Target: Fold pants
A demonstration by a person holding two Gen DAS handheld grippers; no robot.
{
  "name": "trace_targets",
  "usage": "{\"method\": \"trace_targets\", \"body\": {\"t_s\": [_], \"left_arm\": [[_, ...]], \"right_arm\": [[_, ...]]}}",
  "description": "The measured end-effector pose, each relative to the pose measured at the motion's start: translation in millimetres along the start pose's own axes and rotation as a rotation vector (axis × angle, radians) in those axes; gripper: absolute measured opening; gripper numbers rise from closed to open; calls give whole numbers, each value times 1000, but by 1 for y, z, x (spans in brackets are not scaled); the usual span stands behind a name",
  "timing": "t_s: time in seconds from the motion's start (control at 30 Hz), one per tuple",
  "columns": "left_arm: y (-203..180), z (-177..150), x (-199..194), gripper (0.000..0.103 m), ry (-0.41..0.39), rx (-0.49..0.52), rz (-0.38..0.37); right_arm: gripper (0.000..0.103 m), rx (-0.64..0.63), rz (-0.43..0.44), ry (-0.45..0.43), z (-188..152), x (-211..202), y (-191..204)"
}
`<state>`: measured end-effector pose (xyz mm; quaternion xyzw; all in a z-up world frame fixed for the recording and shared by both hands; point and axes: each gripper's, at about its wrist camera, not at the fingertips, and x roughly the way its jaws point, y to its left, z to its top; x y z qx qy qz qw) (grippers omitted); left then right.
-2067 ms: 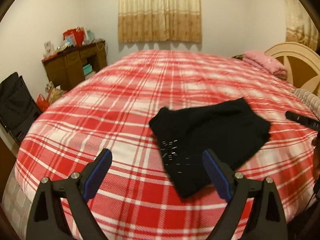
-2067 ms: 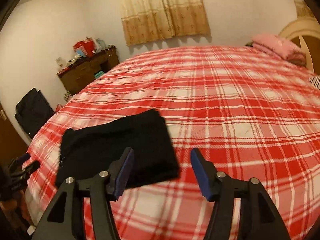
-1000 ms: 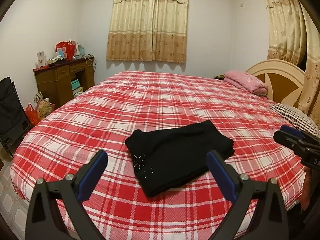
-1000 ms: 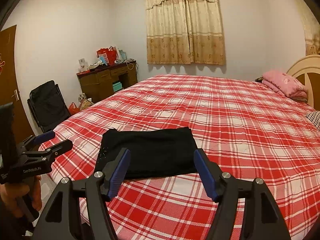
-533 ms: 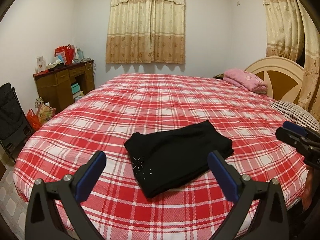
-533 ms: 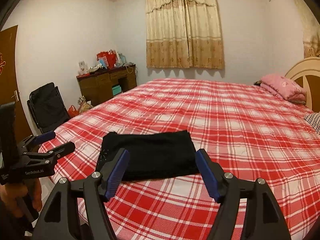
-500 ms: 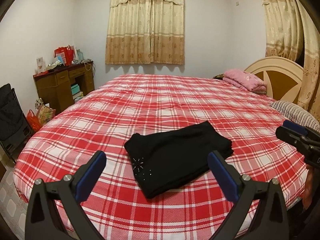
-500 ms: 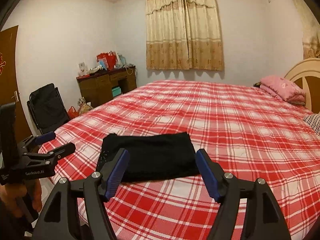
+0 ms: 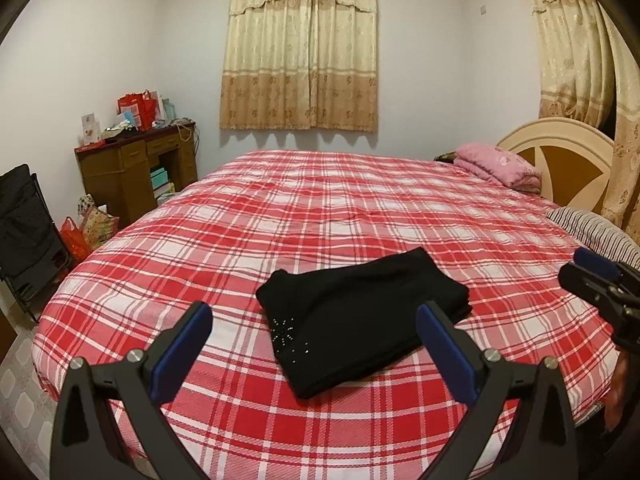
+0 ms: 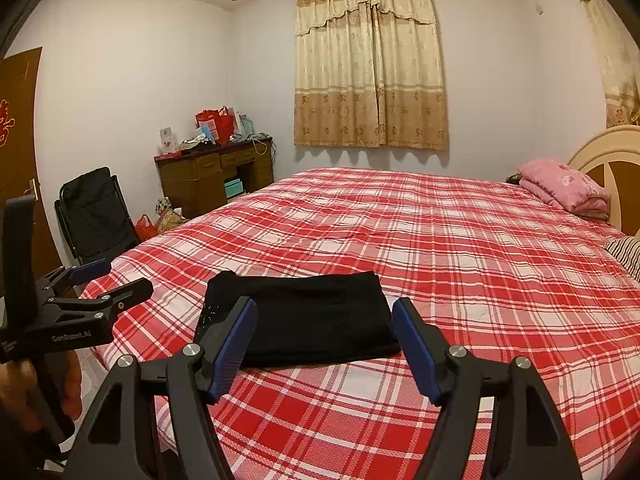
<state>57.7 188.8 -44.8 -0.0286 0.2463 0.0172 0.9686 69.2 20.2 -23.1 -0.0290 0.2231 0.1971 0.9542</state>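
black pants (image 9: 360, 312) folded flat on the red plaid bed (image 9: 320, 208)

lying near the bed's close edge, sparkly dots showing at one corner; left tool (image 9: 314, 346) spread wide, holding nothing, raised clear of the fabric; right tool (image 10: 325, 344) likewise wide apart and bare, hovering short of the folded bundle; pink blanket (image 10: 564, 190) by the headboard (image 9: 560, 160); cluttered wooden surface (image 10: 216, 180) along the far wall beside a black chair (image 10: 96, 212)
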Motion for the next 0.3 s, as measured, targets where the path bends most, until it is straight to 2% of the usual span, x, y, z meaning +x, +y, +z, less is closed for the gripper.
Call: {"method": "trace_targets", "body": {"t_s": [0.3], "left_arm": [[-5,-7,3,103,6,34,6]], "right_arm": [[72,-22,7,14,-4,2,6]]}}
